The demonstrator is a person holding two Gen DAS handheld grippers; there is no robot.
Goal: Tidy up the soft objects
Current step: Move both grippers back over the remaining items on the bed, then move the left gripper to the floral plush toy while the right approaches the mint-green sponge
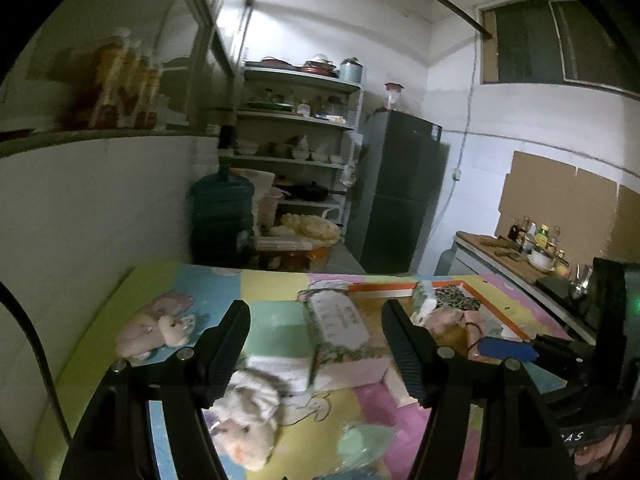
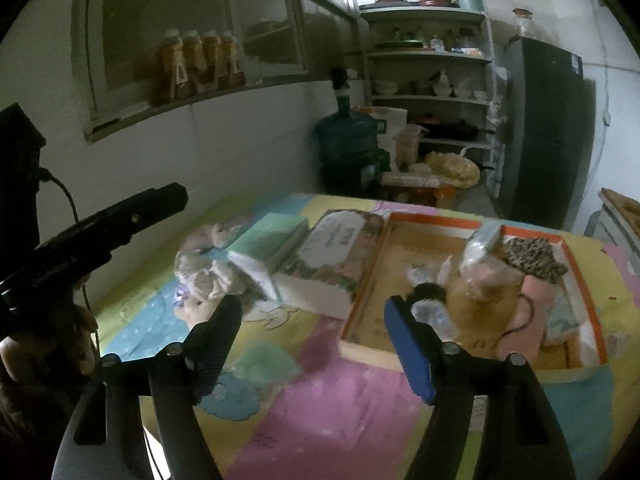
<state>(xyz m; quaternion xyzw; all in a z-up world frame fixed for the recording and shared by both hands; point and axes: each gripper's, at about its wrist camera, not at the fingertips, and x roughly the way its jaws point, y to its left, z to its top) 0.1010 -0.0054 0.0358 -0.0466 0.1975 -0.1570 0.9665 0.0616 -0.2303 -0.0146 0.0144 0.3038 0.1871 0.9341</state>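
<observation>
Both the left gripper (image 1: 316, 350) and the right gripper (image 2: 312, 344) hang released and empty. Next probably: the left closes on the plush toy (image 1: 248, 424) just below it, bound for the box (image 2: 472, 280).

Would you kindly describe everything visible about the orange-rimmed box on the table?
The orange-rimmed box is a shallow, open tray that looks like cardboard, with a brown floor and an orange edge. It lies flat on the colourful patchwork cloth, beside a floral box on its left. Inside lie a pink soft toy, a leopard-print piece and a clear-wrapped item. Neither gripper touches it.
</observation>
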